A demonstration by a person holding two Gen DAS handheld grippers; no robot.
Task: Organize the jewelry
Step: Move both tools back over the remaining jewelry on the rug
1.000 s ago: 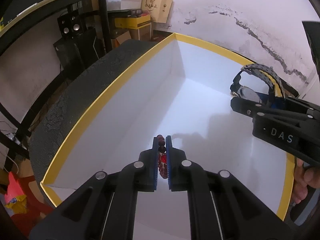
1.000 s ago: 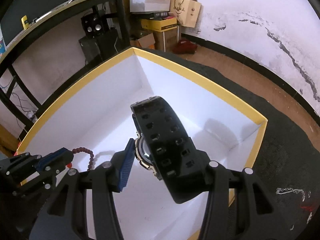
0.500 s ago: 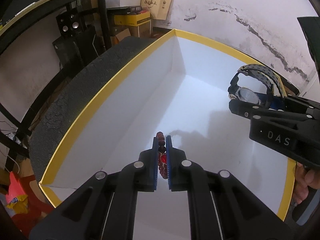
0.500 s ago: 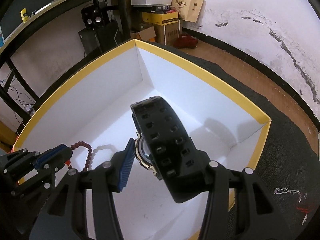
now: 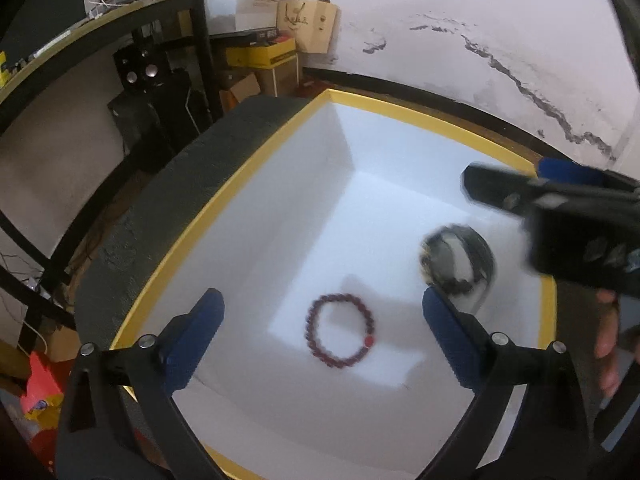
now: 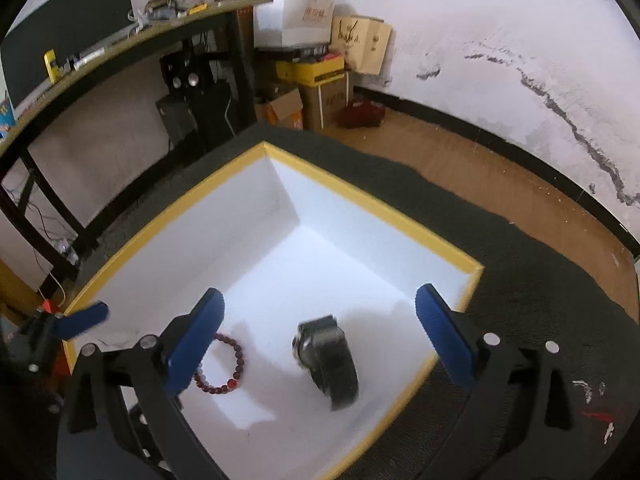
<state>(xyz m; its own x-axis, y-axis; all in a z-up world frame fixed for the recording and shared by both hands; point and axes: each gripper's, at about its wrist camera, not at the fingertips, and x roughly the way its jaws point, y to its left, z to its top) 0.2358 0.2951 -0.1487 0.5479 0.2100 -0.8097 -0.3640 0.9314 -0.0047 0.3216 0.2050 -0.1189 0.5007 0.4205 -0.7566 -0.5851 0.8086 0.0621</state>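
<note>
Dark red bead bracelet (image 5: 340,331) lies loose between the left gripper (image 5: 322,344)'s just-opened, empty fingers; black watch (image 6: 328,360) likewise under the right gripper (image 6: 318,344), inside the yellow-rimmed box (image 6: 372,208). The beads look limp and slippery: pinch across the strand.

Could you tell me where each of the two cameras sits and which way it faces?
Left wrist: rides the left gripper, looking down into the box; its own open fingers, the right gripper and a hand show.
Right wrist: rides the right gripper, also looking down; the left gripper's finger shows.
Shared: bracelet, watch, box.
</note>
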